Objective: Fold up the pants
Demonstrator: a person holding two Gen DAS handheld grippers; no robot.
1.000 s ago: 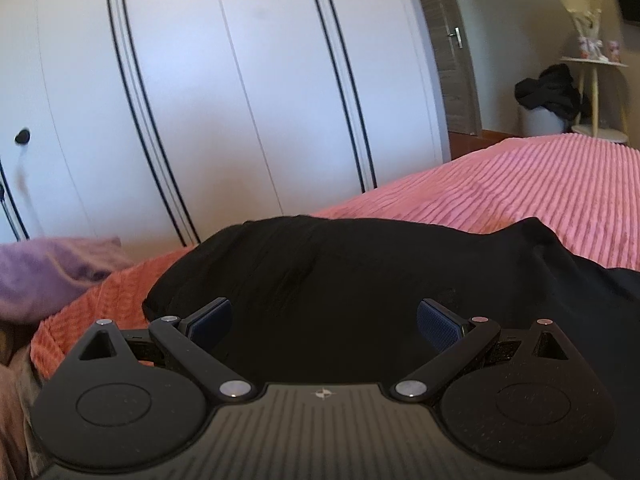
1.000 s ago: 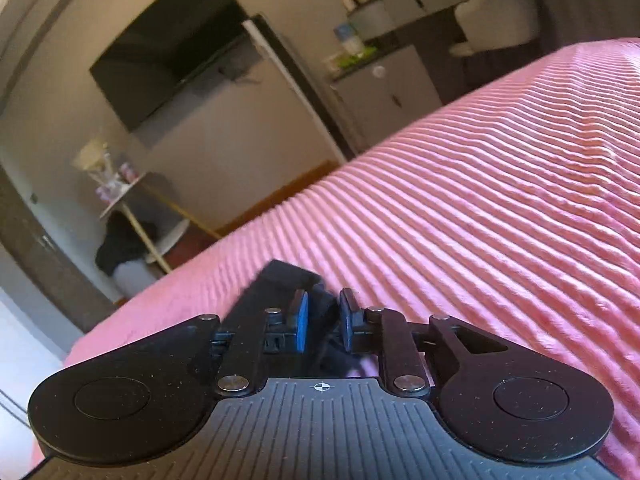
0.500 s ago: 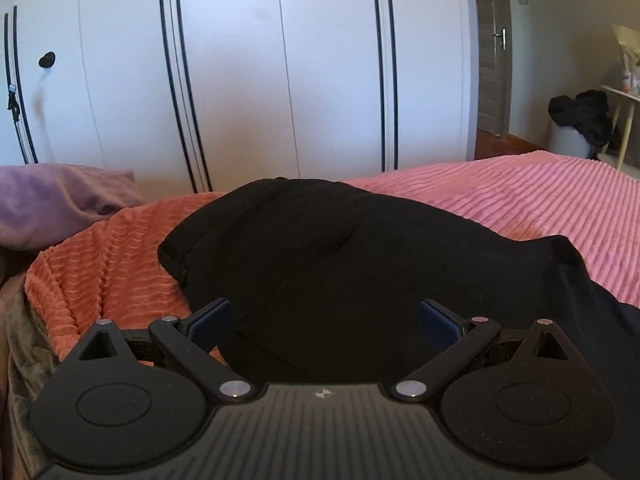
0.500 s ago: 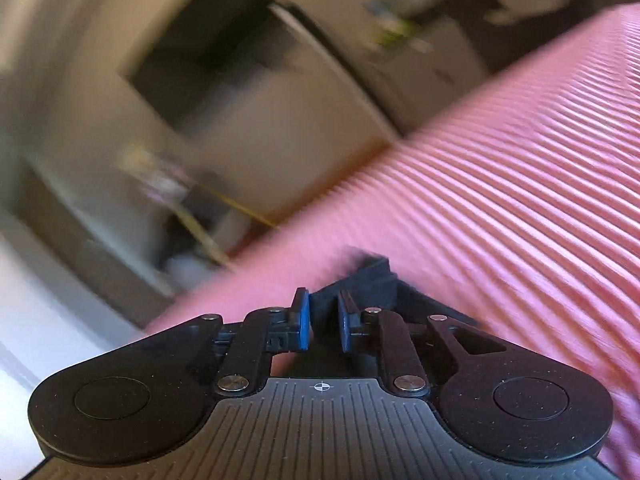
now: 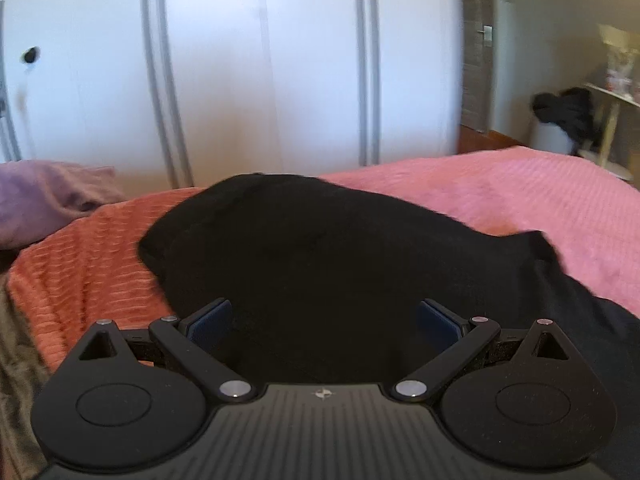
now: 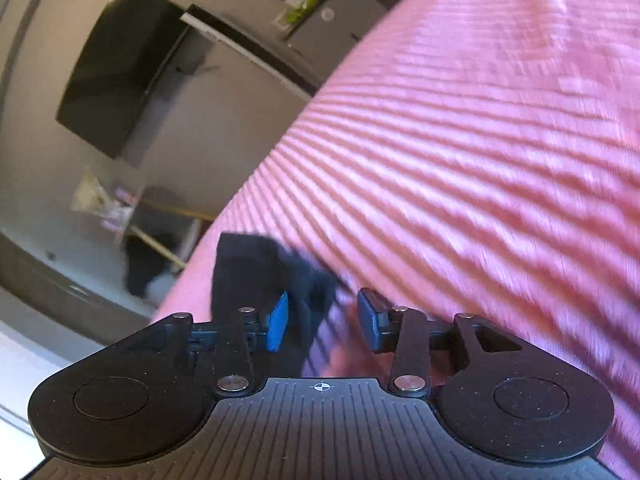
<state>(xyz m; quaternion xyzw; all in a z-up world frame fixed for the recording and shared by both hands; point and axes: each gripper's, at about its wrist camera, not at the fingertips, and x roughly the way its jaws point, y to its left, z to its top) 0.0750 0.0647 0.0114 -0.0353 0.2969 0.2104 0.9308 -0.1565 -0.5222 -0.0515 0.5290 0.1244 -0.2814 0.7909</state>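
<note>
The black pants (image 5: 320, 264) lie on the pink bed (image 5: 520, 196). Fingers of both the left gripper (image 5: 324, 318) and the right gripper (image 6: 322, 316) are open; we should flatten the fold before gripping again.

Pink bedspread (image 6: 480, 160) open right of pants (image 5: 320, 260); purple cloth (image 5: 44, 200) blocks far left; wardrobe (image 5: 260, 60) behind.
</note>
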